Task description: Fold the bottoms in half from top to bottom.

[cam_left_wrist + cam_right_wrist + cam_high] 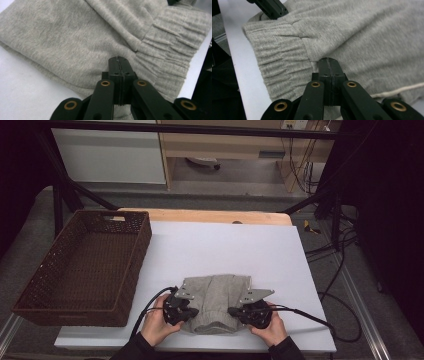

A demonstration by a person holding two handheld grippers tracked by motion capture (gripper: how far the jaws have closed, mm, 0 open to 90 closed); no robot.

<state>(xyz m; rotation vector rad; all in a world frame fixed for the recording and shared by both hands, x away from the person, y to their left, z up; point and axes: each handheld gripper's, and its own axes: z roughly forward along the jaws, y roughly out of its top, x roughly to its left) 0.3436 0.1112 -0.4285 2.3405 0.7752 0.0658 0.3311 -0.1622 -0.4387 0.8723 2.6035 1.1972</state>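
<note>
On the white table [225, 250], folded grey sweatpants [215, 300] show a ribbed waistband.

Each black gripper, the left gripper [186, 309] and the right gripper [235, 311], carries a grey three-cornered plate on top and trails a black cable. Brass-coloured rivets ring the pivots of the black linkage arms behind the fingers [113, 68]. The person wears dark sleeves [131, 351].
</note>
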